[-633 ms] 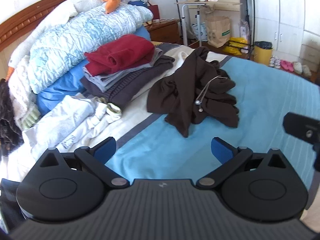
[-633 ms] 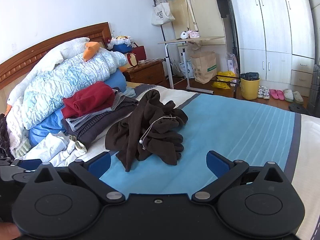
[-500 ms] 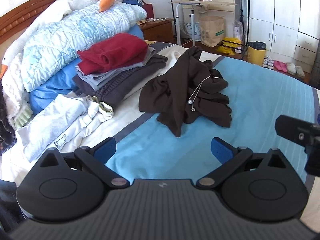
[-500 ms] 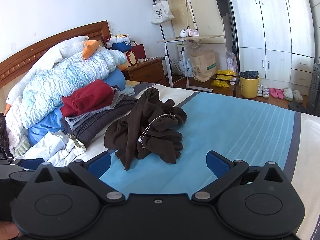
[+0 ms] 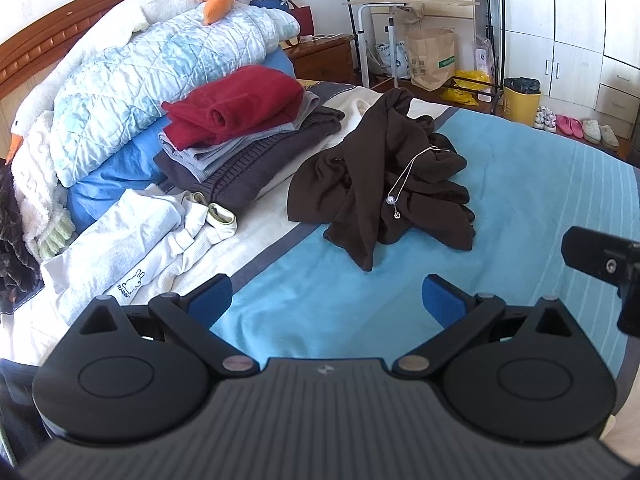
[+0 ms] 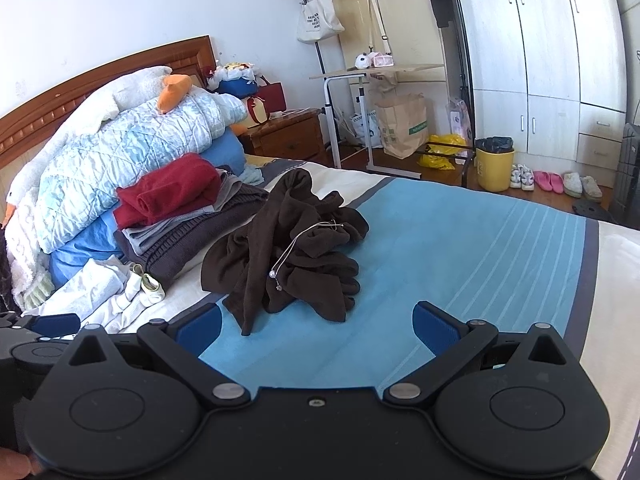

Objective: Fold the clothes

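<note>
Left wrist view: both tools, left tool [image 5: 326, 294] and right tool [image 6: 317, 326], gaped wide, empty; brown garment [image 5: 380, 184] crumpled, should grab edges, mind necklace [image 5: 404, 184]

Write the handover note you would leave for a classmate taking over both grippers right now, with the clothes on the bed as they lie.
Left gripper: open, nothing held. Right gripper: open, nothing held.
Brown garment: crumpled on the blue bedspread ahead of both grippers, a silver necklace draped over it.
Done: a folded stack, red on top, sits beside the pillows.
Left: probably lift the necklace off, spread and fold the brown garment; the white clothes also look unfolded.
</note>
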`<state>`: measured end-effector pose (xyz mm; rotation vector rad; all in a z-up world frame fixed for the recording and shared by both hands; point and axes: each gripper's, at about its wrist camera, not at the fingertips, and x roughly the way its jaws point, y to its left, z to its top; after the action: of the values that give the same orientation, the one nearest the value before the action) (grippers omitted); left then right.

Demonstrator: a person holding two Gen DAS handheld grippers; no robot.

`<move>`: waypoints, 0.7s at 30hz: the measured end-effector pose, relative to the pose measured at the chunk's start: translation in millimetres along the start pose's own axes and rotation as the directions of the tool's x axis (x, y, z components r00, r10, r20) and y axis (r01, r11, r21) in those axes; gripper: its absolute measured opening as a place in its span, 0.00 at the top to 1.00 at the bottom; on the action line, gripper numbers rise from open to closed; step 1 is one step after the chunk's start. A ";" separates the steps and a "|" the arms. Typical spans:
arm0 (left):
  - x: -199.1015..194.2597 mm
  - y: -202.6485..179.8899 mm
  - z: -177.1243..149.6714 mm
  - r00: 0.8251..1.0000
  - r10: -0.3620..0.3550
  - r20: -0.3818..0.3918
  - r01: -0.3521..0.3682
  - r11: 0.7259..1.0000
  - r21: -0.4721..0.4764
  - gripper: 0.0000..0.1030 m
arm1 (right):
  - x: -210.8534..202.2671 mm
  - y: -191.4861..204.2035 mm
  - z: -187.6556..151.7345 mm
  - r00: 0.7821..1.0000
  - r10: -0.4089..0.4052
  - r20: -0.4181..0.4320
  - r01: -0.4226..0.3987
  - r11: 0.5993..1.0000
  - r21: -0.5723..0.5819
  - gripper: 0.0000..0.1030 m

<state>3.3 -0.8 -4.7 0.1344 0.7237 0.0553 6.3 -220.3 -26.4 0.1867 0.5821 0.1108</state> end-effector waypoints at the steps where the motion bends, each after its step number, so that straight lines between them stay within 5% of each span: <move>1: -0.8 -0.7 -0.2 1.000 -0.002 -0.001 0.002 1.000 -0.001 0.00 | 0.9 -0.3 -0.5 1.000 -0.001 -0.001 0.001 1.000 0.004 0.00; 21: 1.0 -9.3 -1.4 1.000 -0.002 -0.021 0.002 1.000 0.008 0.00 | 3.1 -2.2 -2.4 0.999 -0.038 -0.018 0.038 0.999 0.001 0.00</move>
<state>3.2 -9.7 -7.7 0.1410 0.7448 0.0518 7.7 -221.6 -30.5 0.1757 0.6035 0.0758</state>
